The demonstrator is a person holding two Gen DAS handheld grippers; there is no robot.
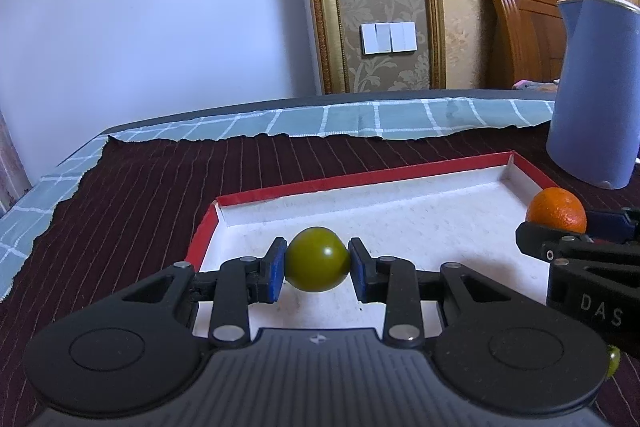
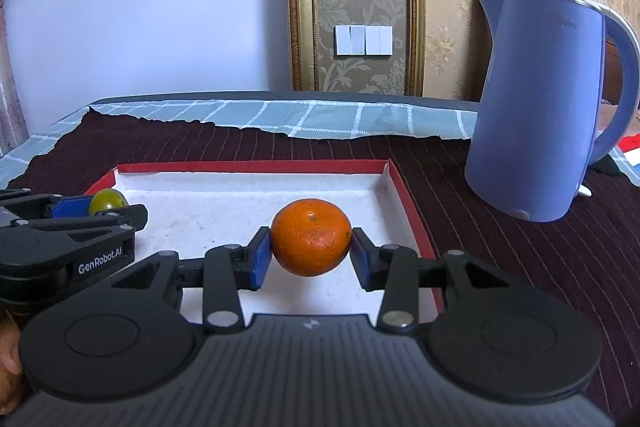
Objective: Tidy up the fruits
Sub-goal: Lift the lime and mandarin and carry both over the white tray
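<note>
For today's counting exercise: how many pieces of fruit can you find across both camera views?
3. A green fruit in the left tongs, an orange in the right tongs, another green fruit at the left view's right edge. More may be hidden.

Orange mandarin (image 2: 311, 242), olive-green fruit (image 1: 317, 259)

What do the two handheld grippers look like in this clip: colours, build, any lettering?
Both match: matte black plastic bodies with ribbed tops, round disc covers, silver pivot pins on scissor-like linkages, and blue finger pads. The left gripper shows white "GenRobot.AI" lettering on its side in the right wrist view; the right gripper shows "DAS" in the left wrist view. No cables or sleeves visible.
</note>
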